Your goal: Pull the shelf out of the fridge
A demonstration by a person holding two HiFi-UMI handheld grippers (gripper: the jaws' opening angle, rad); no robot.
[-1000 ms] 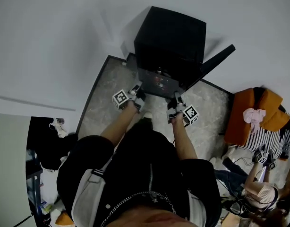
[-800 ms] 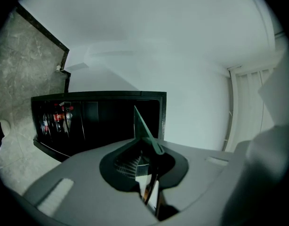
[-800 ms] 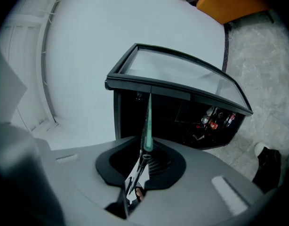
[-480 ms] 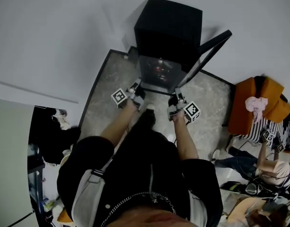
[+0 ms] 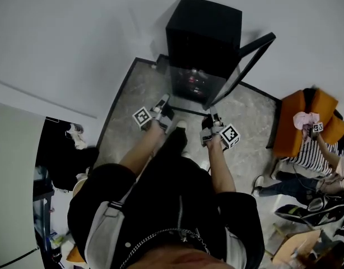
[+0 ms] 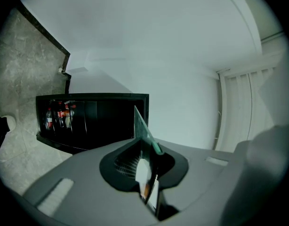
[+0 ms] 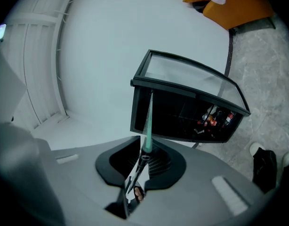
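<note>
The clear glass shelf with the greenish edge [image 5: 197,87] has slid further out of the black mini fridge [image 5: 204,29] in the last second. It's now in front of the open mouth, looks pretty much free. Left claw [image 5: 162,106] and right claw [image 5: 210,122] are each clamped on a side edge, with the arms out front and roughly level.

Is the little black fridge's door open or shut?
Open. The door swings out to one side of the fridge, and the bottles inside show from the front.
</note>
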